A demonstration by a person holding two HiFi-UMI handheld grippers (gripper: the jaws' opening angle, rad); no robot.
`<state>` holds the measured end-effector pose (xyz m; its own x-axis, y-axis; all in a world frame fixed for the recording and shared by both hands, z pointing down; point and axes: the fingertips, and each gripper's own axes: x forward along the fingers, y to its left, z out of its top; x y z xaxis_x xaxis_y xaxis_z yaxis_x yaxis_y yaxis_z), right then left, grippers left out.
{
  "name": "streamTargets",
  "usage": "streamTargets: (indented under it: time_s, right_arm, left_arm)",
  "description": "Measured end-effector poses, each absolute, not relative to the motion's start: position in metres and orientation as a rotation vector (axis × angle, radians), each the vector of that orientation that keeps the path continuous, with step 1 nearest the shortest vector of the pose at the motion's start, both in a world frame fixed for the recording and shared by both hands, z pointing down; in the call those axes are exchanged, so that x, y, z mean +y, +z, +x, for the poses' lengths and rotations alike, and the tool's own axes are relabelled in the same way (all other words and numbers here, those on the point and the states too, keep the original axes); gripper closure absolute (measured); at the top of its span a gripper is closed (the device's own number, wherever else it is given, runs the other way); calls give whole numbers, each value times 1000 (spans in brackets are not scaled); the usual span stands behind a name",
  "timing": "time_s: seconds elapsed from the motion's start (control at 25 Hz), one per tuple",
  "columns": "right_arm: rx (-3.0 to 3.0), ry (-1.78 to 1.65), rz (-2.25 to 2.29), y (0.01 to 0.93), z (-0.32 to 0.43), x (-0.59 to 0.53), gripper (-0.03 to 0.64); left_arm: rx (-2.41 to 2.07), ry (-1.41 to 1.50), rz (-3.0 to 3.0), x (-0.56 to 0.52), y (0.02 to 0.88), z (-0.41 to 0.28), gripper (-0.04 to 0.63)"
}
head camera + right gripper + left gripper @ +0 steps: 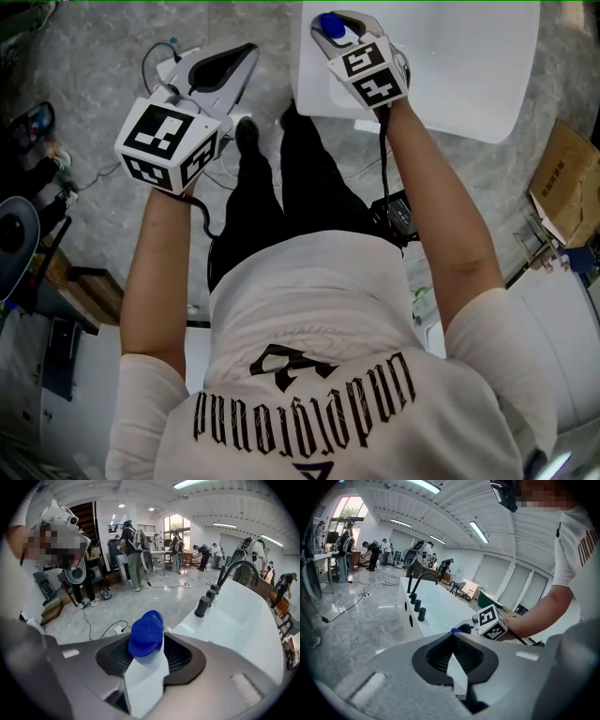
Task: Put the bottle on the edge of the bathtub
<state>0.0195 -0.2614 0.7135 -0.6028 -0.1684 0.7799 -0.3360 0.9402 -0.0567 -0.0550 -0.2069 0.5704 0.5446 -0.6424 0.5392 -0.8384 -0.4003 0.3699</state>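
Now, the right gripper (339, 28) is reaching out over the near corner of the white bathtub (469, 75), and it has the bottle (144, 672) in its jaws. In the right gripper view, the white body sits squarely between the two dark ribbed pads. Both jaws are closed against its sides, and the blue cap (146, 633) pokes up above them. From the head view, only that cap (330, 24) peeks out past the gripper's marker cube (373, 73), hanging over the tub close to its left rim. Whether the bottle's base touches the rim, no view shows. Beyond the bottle, the tub (243, 620) stretches away to the right, with a dark curved faucet (233, 572) and a stubby black knob (203, 606) standing on its edge. Over to the other side: the left gripper (246, 54) is held off to the left above the grey marble floor (103, 56), well apart from the tub. Its own view shows the jaws (451, 637) drawn together at the tips with nothing between them. That same view catches the right gripper (465, 629) across the way, with a sliver of blue cap (455, 631) at its front and the tub's edge (440, 609) behind it. A black cable (384, 169) runs down along the right forearm. A cardboard box (567, 183) sits on the floor to the right, and people (133, 538) are busy in the background.
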Motion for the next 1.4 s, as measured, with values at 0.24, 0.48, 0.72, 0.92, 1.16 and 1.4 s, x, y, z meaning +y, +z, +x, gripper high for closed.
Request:
streamTargets:
  time_s: [0.24,0.48,0.72,0.92,1.16,1.4]
  right_arm:
    - [-2242,271,412,709,24,-273,398]
    - [-2256,264,490,680,36,-267,375]
    - [-2274,255,607,632,13,-243,372]
    - [-2312,226,697,578,23,-228,373]
    - [-2425,140,709,484,13,-182,425]
    - [-2492,45,748,405,4,-138,443]
  left_arm:
    - [-1175,420,2172,-210,574,-54,589]
    - [-1164,432,2209,-199,556,-55,589]
    - [-1162,423,2272,-169,526,-106,589]
    - [-1154,405,2328,-153,495,-113,589]
    - [-1187,334,2393,-111,433,-133,589]
    - [-1208,291,2486,-75,376,-148,589]
